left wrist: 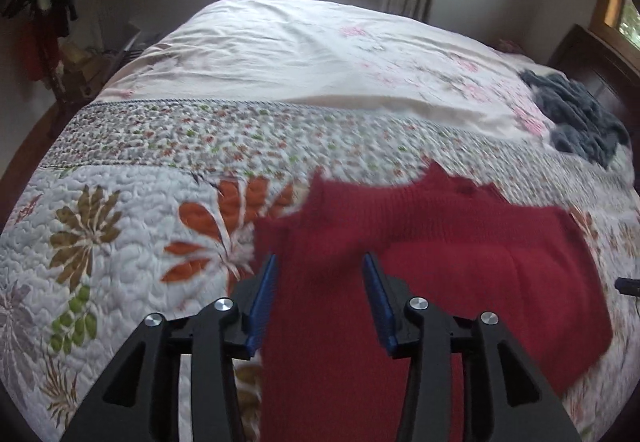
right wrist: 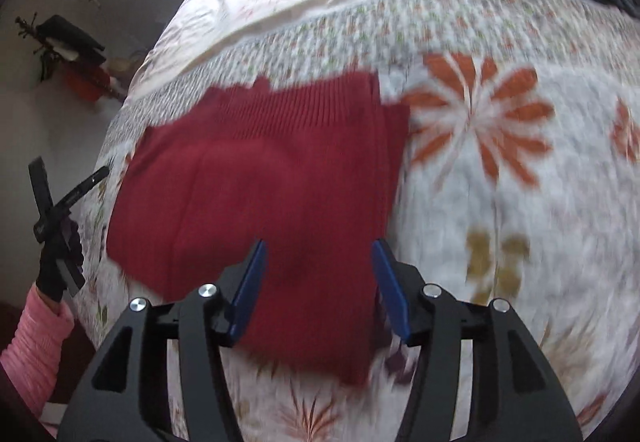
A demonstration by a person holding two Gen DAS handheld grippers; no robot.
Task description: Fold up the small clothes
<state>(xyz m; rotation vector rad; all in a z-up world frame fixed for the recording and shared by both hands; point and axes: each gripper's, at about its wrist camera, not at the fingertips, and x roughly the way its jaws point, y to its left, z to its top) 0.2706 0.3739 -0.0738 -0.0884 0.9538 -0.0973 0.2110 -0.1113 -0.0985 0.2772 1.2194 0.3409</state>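
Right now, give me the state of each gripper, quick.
Left gripper: open, holding nothing, above the dark red ribbed knit garment.
Right gripper: open, holding nothing, above the same garment.

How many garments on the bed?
2. A red knit garment lies on the quilt just ahead of both open grippers; a grey fuzzy heap, possibly several items, sits at the far right edge.

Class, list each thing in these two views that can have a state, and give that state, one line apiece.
Left claw: open, holding nothing.
Right claw: open, holding nothing.
Red knit garment: partly folded, lying on the quilt.
Floral quilt: spread over the bed.
Grey fleece item: crumpled, unfolded.
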